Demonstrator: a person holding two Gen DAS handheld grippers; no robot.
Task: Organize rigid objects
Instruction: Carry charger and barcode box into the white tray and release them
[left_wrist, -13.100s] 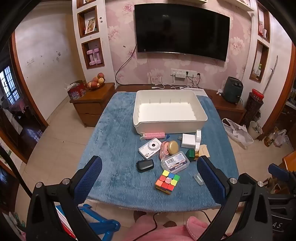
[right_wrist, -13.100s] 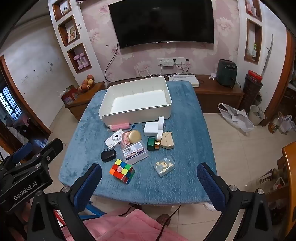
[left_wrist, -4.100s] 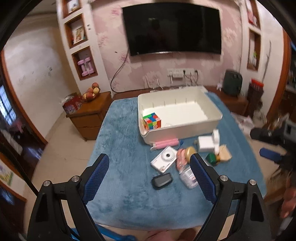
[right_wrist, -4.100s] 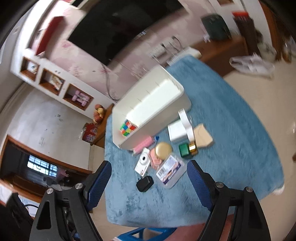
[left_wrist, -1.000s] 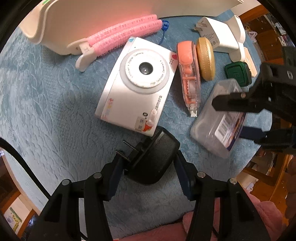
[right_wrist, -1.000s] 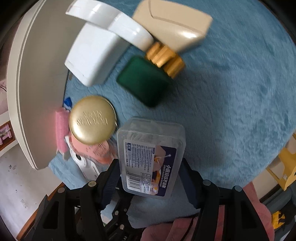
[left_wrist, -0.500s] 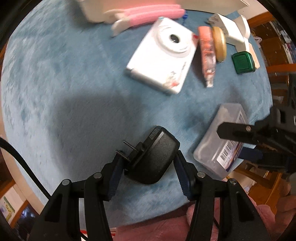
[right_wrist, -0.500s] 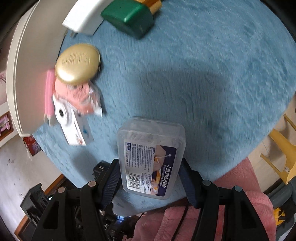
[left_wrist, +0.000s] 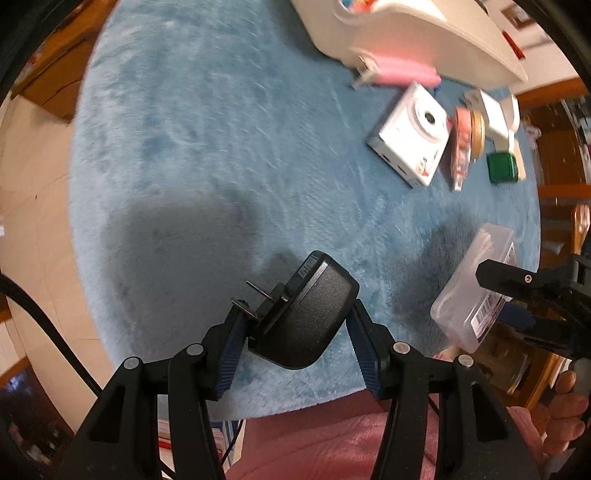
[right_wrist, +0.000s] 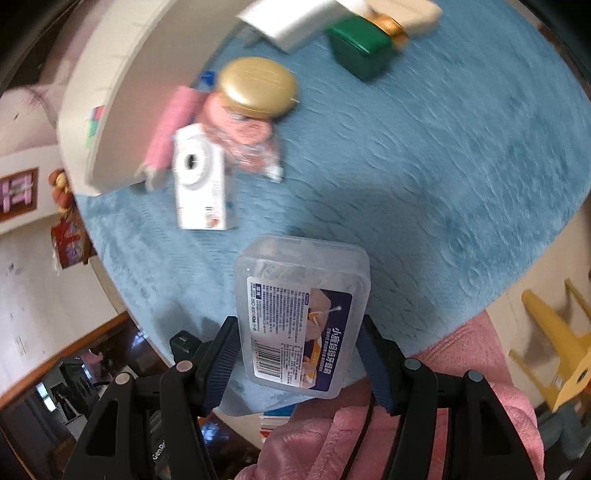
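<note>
Both my grippers have lifted and pulled back from the clutter since a second ago, each carrying its load above the blue blanket (left_wrist: 207, 155). My left gripper (left_wrist: 295, 334) is clamped on the black charger (left_wrist: 303, 317), its plug prongs sticking out past the left pad. My right gripper (right_wrist: 301, 352) grips the clear plastic box (right_wrist: 301, 314) by its long sides. Left on the blanket beside the white bin (left_wrist: 413, 33) are the white camera (left_wrist: 413, 134), pink roller (left_wrist: 402, 74), gold compact (right_wrist: 258, 86) and green box (right_wrist: 360, 46).
</note>
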